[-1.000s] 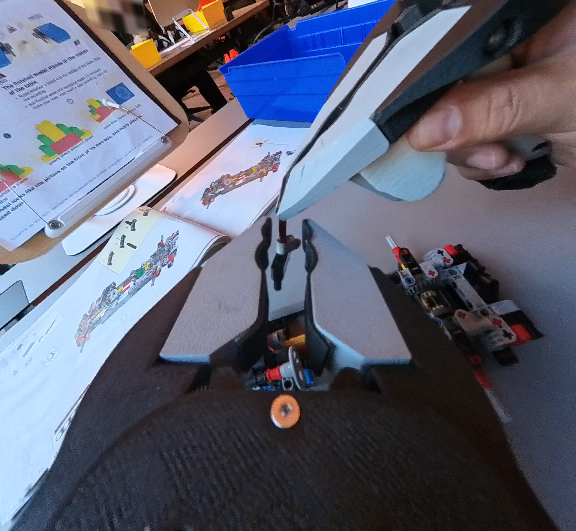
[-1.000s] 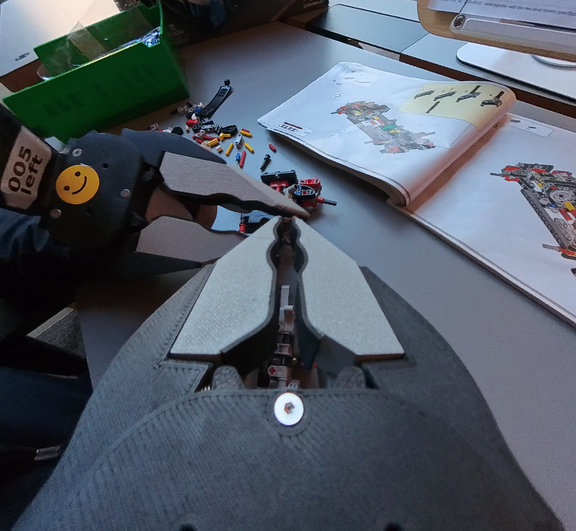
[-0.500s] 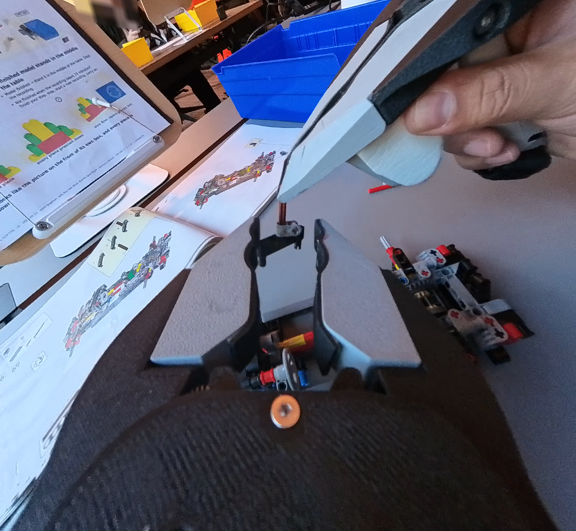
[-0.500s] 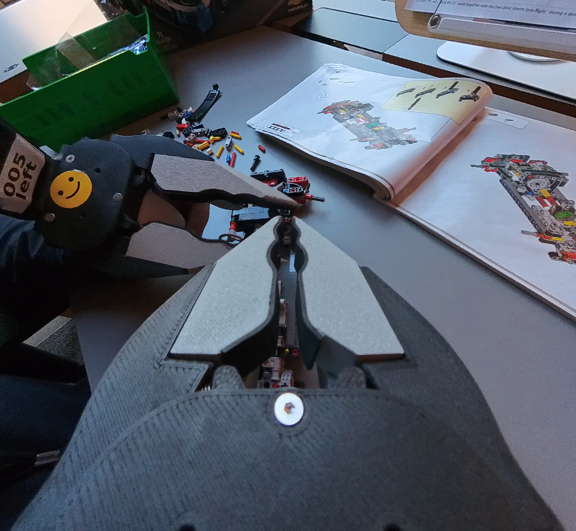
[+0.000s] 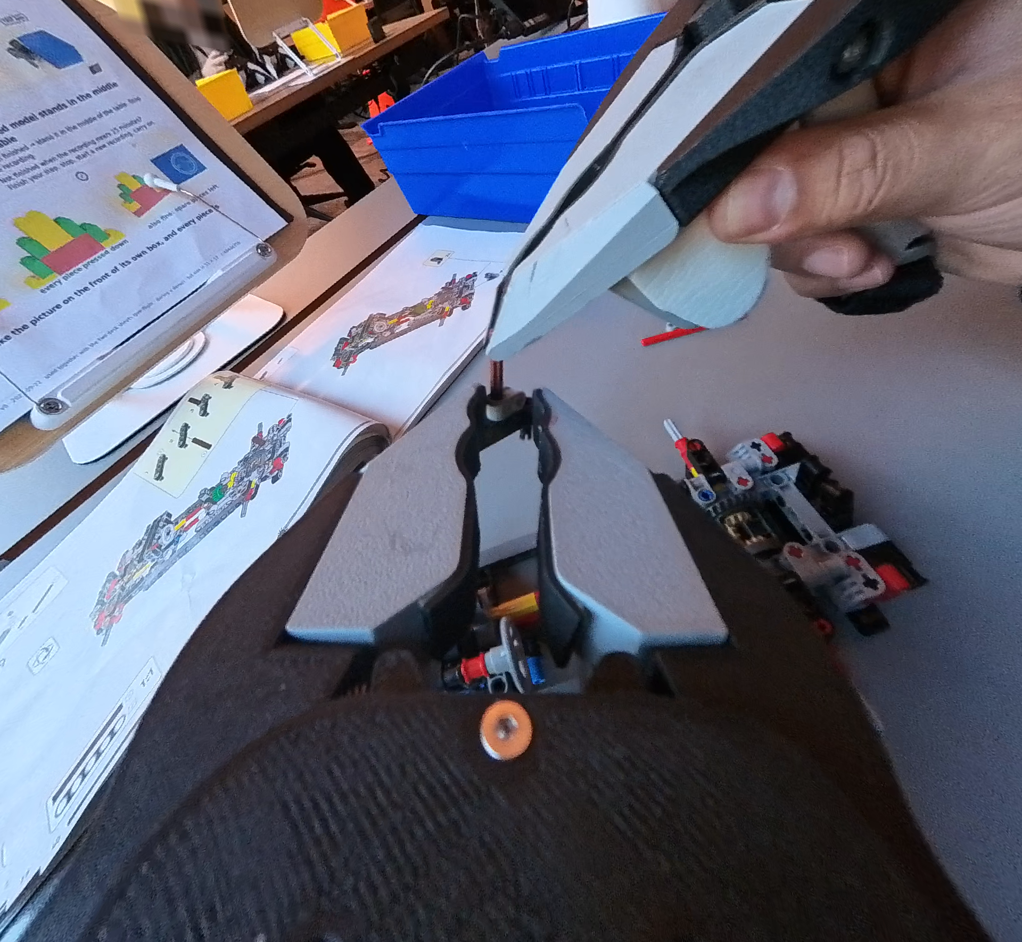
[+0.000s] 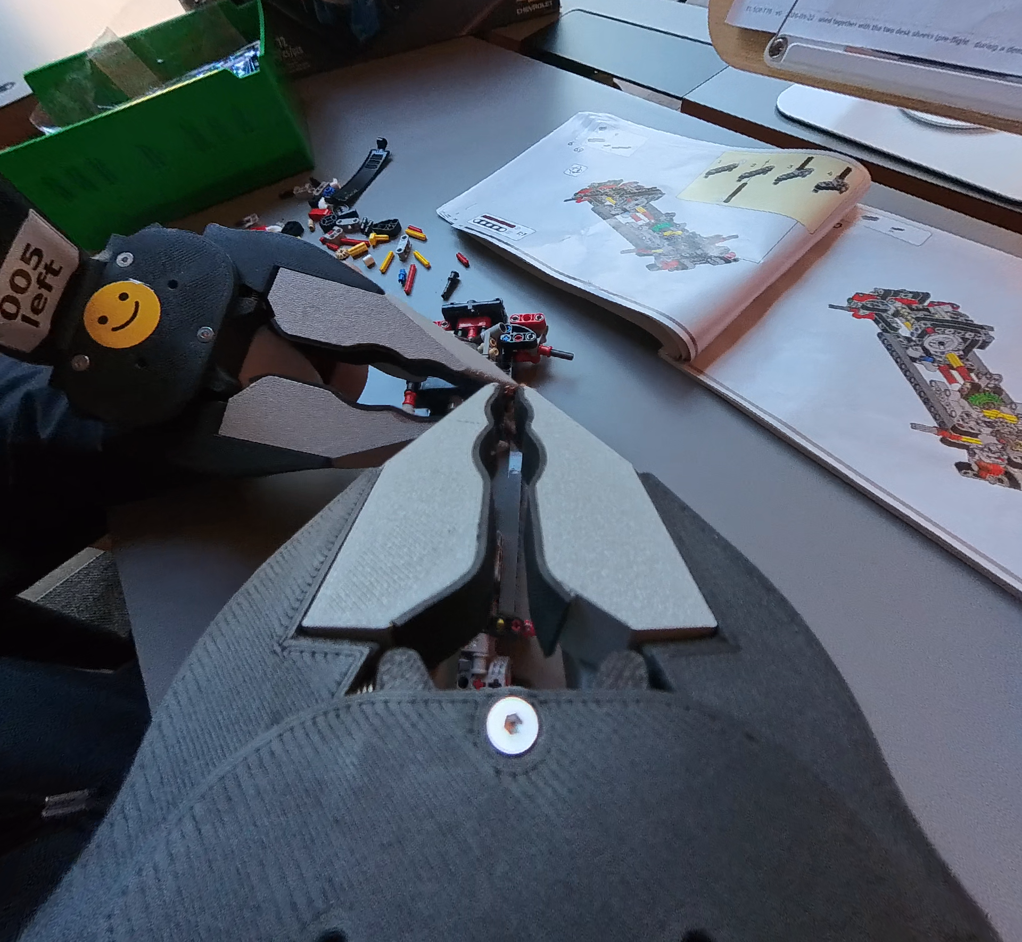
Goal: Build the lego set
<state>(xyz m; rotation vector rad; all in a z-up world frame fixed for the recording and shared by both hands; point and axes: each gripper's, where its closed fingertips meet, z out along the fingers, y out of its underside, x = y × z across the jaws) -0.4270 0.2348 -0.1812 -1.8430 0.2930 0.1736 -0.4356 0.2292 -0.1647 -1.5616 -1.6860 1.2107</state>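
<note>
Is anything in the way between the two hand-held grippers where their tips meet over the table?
Nothing visible blocks them. The right hand-held gripper pinches a thin dark red rod that runs straight down into the small grey and black piece clamped at the tips of the left hand-held gripper. Only bare table lies behind them.

brown axle (image 5: pixel 496 374) upright, pinched in right gripper (image 5: pixel 494 348) tips | grey-black connector (image 5: pixel 504 412) threaded on it, clamped across left gripper (image 5: pixel 507 409) tips

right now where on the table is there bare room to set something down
Bare table lies between the open booklet and the right tongs. Crowded: the loose small parts by the green bin, and around the half-built model.
</note>
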